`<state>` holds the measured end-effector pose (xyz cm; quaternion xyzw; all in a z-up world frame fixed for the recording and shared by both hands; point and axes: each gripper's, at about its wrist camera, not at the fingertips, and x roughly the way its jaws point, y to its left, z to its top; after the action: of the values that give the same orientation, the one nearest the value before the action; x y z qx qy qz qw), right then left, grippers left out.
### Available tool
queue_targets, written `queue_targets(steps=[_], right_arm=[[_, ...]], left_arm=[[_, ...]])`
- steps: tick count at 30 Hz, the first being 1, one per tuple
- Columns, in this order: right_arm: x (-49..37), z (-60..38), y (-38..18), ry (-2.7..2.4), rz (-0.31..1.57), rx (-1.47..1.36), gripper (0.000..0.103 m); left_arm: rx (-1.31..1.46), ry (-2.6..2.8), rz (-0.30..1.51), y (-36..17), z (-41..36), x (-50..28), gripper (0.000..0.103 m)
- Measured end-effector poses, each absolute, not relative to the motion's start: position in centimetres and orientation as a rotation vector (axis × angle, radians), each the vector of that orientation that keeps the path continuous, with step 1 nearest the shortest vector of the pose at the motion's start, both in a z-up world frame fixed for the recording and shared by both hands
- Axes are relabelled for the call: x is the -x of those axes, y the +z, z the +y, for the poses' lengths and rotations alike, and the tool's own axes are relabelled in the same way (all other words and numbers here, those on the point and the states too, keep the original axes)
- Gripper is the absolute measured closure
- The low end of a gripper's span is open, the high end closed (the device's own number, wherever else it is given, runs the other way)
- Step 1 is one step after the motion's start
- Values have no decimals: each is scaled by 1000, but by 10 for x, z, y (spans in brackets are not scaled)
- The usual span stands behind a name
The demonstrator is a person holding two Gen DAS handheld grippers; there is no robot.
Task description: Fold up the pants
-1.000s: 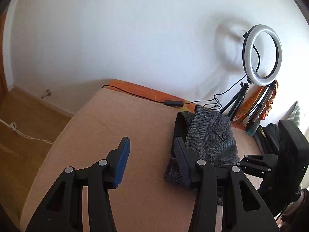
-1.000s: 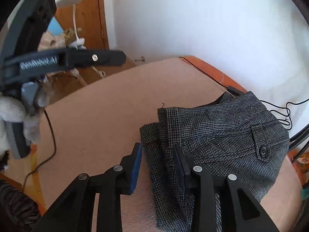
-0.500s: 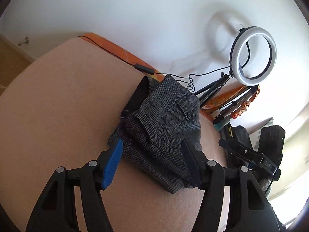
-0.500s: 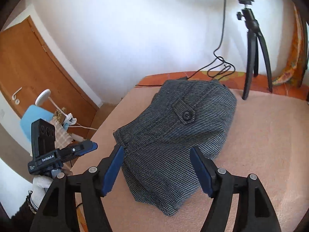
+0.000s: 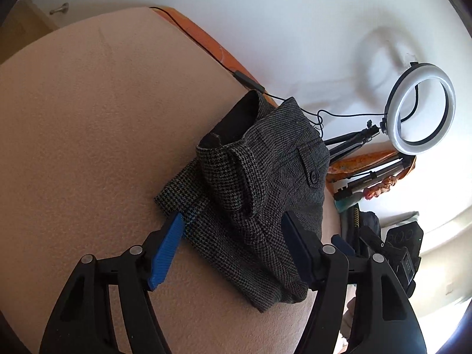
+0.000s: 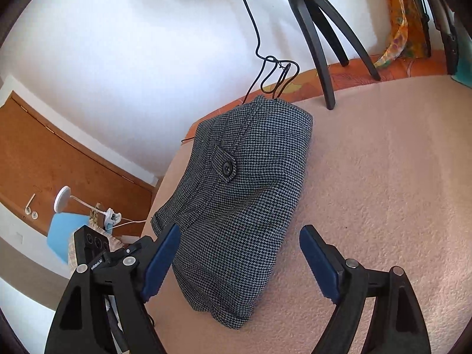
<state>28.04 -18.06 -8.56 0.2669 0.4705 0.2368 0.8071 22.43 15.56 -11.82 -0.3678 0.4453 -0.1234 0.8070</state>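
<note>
Grey houndstooth pants (image 5: 259,194) lie folded in a thick bundle on the beige padded surface (image 5: 88,135), back pocket button up. My left gripper (image 5: 233,250) is open, its blue pads on either side of the bundle's near end. In the right wrist view the pants (image 6: 242,194) lie between the fingers of my right gripper (image 6: 242,262), which is open wide and holds nothing. The left gripper shows at that view's lower left (image 6: 112,256).
A ring light (image 5: 421,109) on a black tripod (image 6: 318,41) stands at the surface's far edge by the white wall, with its black cable (image 6: 274,70) trailing beside the pants. More folded tripods (image 5: 371,177) and an orange cloth lie at the right. A wooden door (image 6: 59,159) is at the left.
Both grippers have opened wider and let go of the pants. They have drawn back and swung round, so the whole folded bundle now shows between each pair of fingers.
</note>
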Motion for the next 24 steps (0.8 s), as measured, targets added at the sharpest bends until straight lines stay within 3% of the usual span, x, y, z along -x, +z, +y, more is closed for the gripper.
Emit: queue_targets(steps=[16,24], right_arm=[[-320,-173,-117,483,1058,-643,17],[-348,-179,-132,444,1050,-729,19]], left_arm=[[1005,-216,890,-143,170,-225,34],[1059,-165,862,-143,168,-239,27]])
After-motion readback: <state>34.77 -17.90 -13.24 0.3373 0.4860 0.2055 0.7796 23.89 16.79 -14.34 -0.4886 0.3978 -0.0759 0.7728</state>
